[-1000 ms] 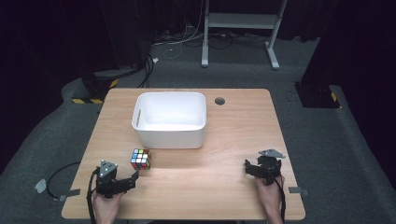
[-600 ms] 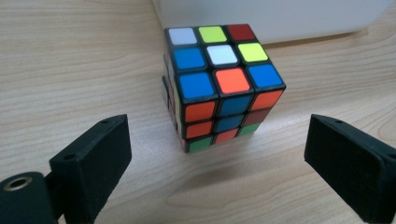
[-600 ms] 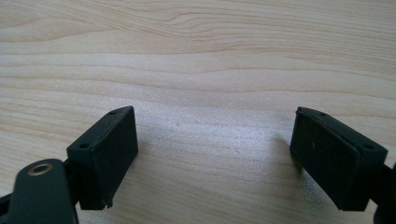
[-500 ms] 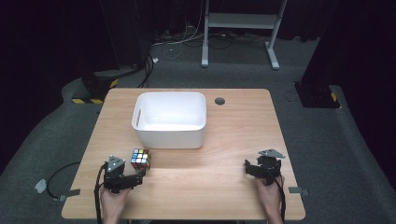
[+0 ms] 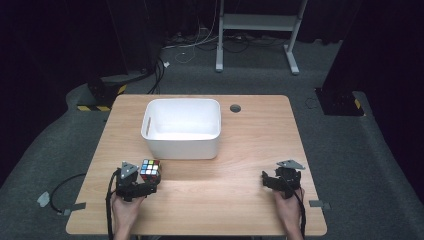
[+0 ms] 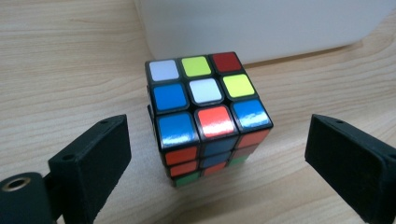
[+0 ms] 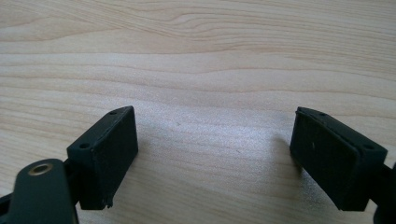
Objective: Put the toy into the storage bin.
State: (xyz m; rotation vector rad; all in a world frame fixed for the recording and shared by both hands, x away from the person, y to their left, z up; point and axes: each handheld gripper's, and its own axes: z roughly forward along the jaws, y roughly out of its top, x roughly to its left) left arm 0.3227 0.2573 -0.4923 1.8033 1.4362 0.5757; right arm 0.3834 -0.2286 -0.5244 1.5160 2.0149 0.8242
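The desk carries a white bin with the cube just before it. The left hand-held gripper straddles the cube, jaws wide, ready to close; the right hand-held gripper idles wide.

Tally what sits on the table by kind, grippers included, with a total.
Puzzle cube: 1
White bin: 1
Grippers: 2, the left gripper open around the cube without touching it, the right gripper open over bare table
Total: 4
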